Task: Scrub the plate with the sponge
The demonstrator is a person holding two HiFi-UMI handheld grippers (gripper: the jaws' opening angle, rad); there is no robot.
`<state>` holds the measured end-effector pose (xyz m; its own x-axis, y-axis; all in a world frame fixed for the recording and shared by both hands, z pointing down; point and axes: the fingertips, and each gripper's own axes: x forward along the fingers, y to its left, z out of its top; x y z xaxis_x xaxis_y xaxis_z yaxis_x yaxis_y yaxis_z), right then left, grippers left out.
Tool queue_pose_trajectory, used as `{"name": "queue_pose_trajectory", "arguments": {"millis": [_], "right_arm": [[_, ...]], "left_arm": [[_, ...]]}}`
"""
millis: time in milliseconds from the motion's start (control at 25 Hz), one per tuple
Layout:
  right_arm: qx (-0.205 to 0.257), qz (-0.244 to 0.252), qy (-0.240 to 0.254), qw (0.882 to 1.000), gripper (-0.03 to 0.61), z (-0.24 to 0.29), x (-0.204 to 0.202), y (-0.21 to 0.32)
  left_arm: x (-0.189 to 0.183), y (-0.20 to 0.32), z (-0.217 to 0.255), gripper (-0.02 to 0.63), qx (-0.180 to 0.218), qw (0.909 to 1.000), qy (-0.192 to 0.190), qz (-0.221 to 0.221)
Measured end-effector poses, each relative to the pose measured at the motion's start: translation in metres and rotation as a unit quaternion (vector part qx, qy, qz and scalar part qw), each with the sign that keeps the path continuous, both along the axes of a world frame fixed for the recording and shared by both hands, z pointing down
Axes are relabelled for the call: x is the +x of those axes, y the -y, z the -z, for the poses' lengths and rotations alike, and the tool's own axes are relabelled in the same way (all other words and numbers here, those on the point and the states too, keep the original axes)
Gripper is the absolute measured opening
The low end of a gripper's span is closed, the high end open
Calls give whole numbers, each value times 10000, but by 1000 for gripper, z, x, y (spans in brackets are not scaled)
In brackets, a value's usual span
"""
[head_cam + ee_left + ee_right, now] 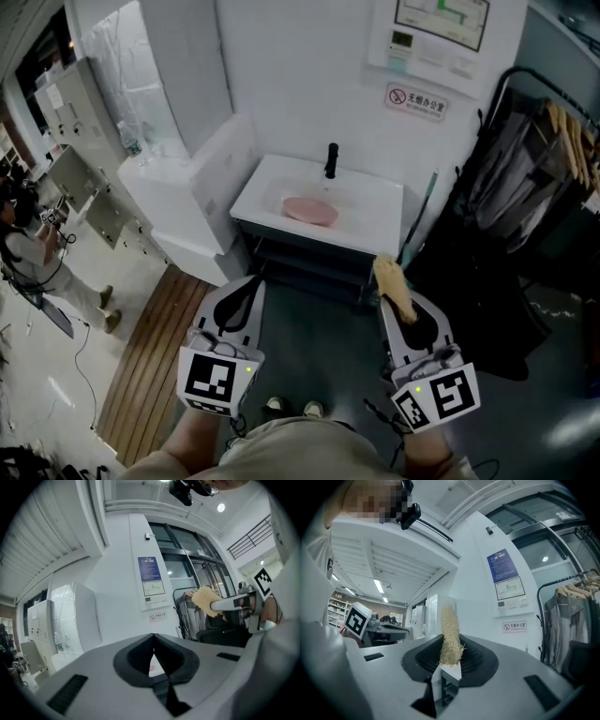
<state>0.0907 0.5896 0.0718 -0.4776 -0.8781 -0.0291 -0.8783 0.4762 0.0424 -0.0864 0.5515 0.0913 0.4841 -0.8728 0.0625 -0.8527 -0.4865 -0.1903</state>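
Note:
A pink plate (pixel 310 210) lies in the white sink (pixel 375 197) ahead of me, below a black tap (pixel 331 160). My right gripper (pixel 397 298) is held short of the sink, shut on a tan fibrous sponge (pixel 394 287) that stands up between its jaws (pixel 451 637). In the left gripper view that sponge (pixel 206 600) shows at the right, and a sliver of the plate (pixel 153 669) peeks through the jaws. My left gripper (pixel 240 302) is shut with nothing in it, level with the right one and well back from the sink.
A white cabinet (pixel 192 202) stands left of the sink. A black clothes rack with hangers (pixel 548 159) fills the right. A person (pixel 28 253) stands at far left on the pale floor. Wooden decking (pixel 150 356) lies at lower left.

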Motion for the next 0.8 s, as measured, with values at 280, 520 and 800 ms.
{"name": "queue_pose_trajectory", "arguments": {"millis": [280, 520, 800], "right_arm": [[324, 21, -107, 9994, 84, 10, 19, 29], [274, 5, -64, 9996, 84, 0, 29, 48], [11, -52, -65, 10000, 84, -32, 30, 89]], "left_arm": [[18, 15, -8, 6, 94, 9998, 127, 151], [17, 33, -13, 6, 107, 9995, 133, 265], [9, 78, -29, 6, 73, 9994, 198, 285]]}}
